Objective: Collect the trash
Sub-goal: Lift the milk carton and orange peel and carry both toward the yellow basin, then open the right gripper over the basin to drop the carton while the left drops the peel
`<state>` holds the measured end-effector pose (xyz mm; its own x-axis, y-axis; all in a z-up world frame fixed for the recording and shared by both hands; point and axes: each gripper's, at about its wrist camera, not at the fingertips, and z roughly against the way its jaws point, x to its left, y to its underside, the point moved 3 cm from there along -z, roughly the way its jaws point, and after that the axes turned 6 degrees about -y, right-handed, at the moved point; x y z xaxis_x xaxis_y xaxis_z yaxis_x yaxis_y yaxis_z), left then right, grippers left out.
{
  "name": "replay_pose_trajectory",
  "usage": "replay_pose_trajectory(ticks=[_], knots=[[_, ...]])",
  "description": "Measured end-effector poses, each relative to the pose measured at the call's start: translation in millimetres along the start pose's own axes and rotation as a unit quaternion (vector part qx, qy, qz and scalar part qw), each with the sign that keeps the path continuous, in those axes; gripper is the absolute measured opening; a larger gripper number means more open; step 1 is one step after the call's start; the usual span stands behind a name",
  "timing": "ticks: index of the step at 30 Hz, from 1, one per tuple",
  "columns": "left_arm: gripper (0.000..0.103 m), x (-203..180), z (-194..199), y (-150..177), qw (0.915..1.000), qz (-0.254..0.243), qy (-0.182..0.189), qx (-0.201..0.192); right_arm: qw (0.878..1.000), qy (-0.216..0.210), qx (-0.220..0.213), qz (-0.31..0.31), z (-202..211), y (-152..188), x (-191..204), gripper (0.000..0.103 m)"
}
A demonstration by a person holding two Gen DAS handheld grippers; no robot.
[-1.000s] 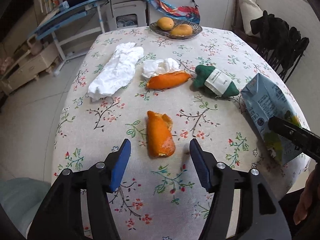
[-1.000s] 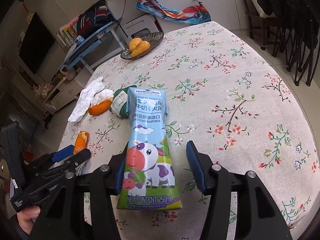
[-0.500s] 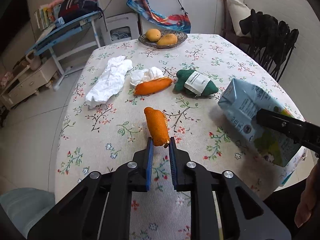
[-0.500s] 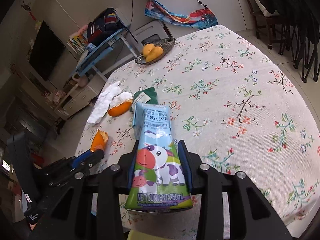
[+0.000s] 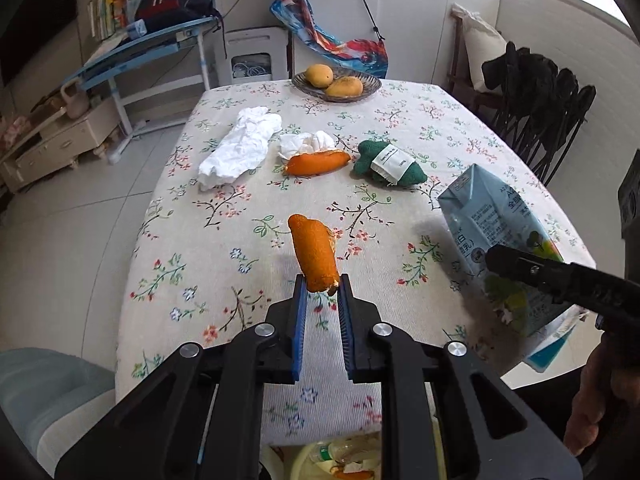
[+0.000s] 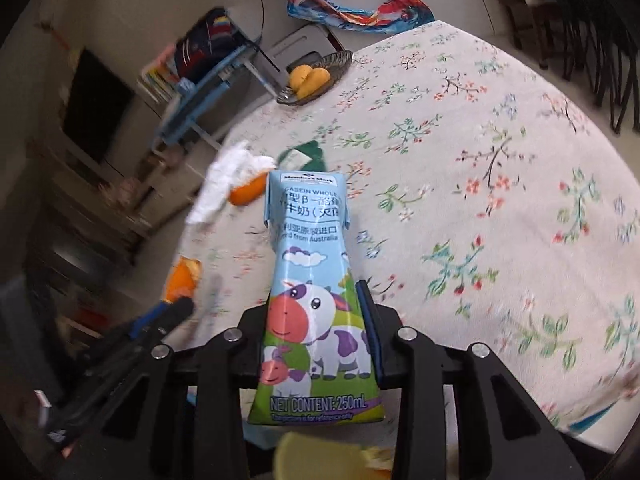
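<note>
Glossy paper milk carton (image 6: 316,292)

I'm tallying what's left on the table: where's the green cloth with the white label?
In the left wrist view, the green cloth lies mid-table, right of the orange peel beside the tissue.

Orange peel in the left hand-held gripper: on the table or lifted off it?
Lifted. The peel sticks up from the shut left hand-held gripper, clear of the tablecloth.
</note>
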<state>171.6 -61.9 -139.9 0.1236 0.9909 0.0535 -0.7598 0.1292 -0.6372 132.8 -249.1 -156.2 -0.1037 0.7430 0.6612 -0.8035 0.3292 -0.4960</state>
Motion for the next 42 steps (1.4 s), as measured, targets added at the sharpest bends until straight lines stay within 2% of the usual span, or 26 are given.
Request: replay_pose_trajectory(ticks=[6, 16, 23, 29, 35, 42], knots=[[0.015, 5.9, 18.9, 10.0, 0.9996, 0.018, 0.018, -0.009, 0.999, -0.036, -0.010, -0.010, 18.2, 14.5, 15.2, 0.036], [0.015, 13.4, 54.7, 39.0, 0.9993, 0.023, 0.020, -0.023, 0.999, -0.041, 0.008, 0.016, 33.7, 57.5, 36.4, 0.036], [0.015, 17.7, 75.5, 55.0, 0.9990, 0.024, 0.019, -0.034, 0.998, -0.031, 0.046, 0.043, 29.1, 93.1, 48.0, 0.036], [0.015, 21.9, 85.7, 62.8, 0.9987, 0.027, 0.021, -0.038, 0.993, -0.009, 0.097, 0.068, 15.0, 123.7, 52.9, 0.036], [0.015, 21.9, 92.0, 68.2, 0.9985, 0.028, 0.023, -0.041, 0.986, 0.019, 0.144, 0.087, -3.8, 143.6, 52.9, 0.037], [0.015, 23.8, 97.8, 73.7, 0.9984, 0.030, 0.026, -0.042, 0.981, 0.037, 0.170, 0.090, -8.5, 157.2, 46.1, 0.039]])
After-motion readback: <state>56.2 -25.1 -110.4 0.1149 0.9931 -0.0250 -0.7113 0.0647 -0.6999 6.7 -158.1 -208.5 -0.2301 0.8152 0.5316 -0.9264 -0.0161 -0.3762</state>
